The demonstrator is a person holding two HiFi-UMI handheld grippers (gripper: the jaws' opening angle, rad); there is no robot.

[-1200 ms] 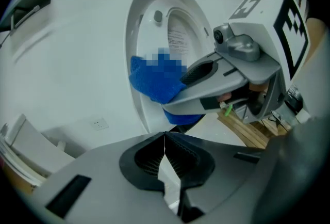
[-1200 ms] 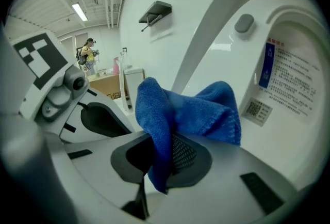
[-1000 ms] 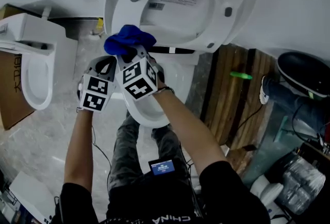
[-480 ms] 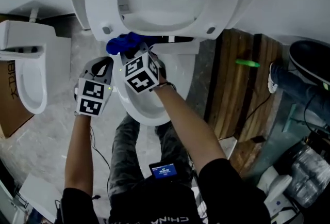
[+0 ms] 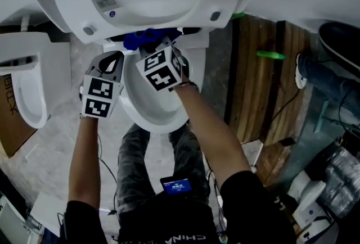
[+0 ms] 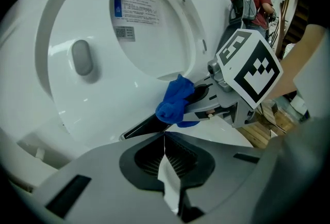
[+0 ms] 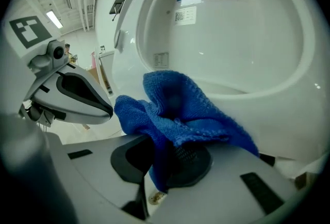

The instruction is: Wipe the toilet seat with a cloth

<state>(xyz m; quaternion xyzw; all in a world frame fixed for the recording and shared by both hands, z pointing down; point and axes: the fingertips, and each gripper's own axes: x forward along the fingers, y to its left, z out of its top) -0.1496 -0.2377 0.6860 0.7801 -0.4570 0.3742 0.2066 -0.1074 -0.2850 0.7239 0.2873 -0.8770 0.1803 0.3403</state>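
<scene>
Both grippers have come down in the last moment. The bunched blue terry cloth (image 5: 144, 38), which was pressed on the lower curve of the raised white plastic toilet seat (image 5: 61, 2), now sits right at the seat's bottom edge by the dark hinge gap. From overhead it is half tucked under the seat's overhang. The right gripper (image 5: 151, 45) has its jaws clamped on the cloth, a fold hanging between the pads in its own view (image 7: 175, 114). The left gripper (image 5: 114, 59) has its jaws pressed together with nothing in them, and it hangs just beside the right one, short of the seat.

I'd judge the downward stroke has run out of seat: the cloth is at the hinge, so the ring's sides and top look like what remains.

The white ceramic bowl (image 5: 130, 114) lies open below the two hands. A second white toilet (image 5: 29, 103) stands to the left with a brown cardboard box (image 5: 8, 113) beside it. Dark wooden boards (image 5: 253, 85) carrying a small green object (image 5: 270, 55) lie to the right. A person with a backpack (image 6: 251, 2) stands well off in the room.

The hinge and the idle left gripper crowd the cloth, so there is little room to sweep sideways here.
</scene>
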